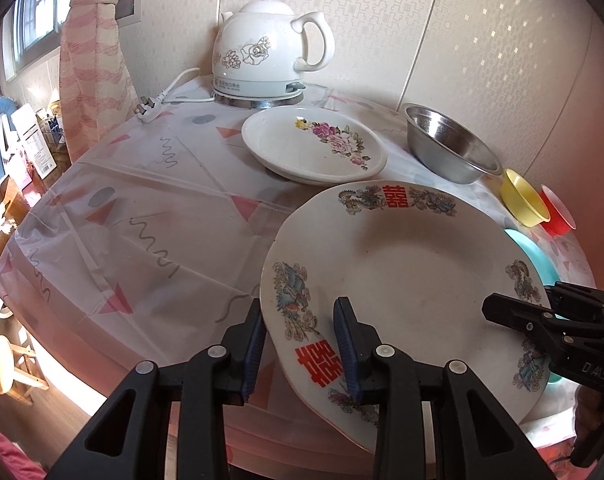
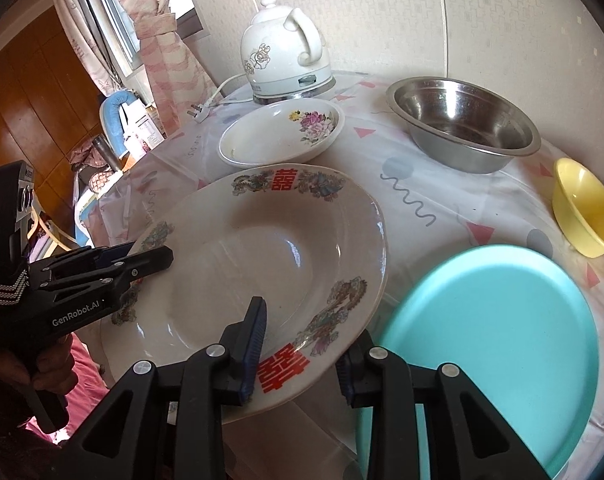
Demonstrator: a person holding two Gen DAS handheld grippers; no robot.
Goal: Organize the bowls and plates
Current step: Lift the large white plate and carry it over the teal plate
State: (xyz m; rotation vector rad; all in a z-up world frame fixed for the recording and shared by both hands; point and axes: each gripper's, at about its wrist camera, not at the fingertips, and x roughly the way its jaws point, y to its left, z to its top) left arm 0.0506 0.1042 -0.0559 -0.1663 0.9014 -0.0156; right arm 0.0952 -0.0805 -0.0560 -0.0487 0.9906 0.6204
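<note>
The big plate [image 1: 413, 264] is cream white, with red double-happiness characters and dragon and phoenix drawings in blue and brown on its rim. The smaller plate [image 1: 313, 148] is white with pink roses. One flat plate [image 2: 497, 344] is turquoise, one small bowl [image 2: 585, 212] yellow, another [image 1: 557, 210] red. The cloth on the counter [image 1: 142, 208] is white with pink triangles, grey dots and squiggles.

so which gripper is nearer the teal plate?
Right. The right gripper grips the dragon plate's rim directly beside the teal plate; the left gripper holds the opposite rim.
</note>
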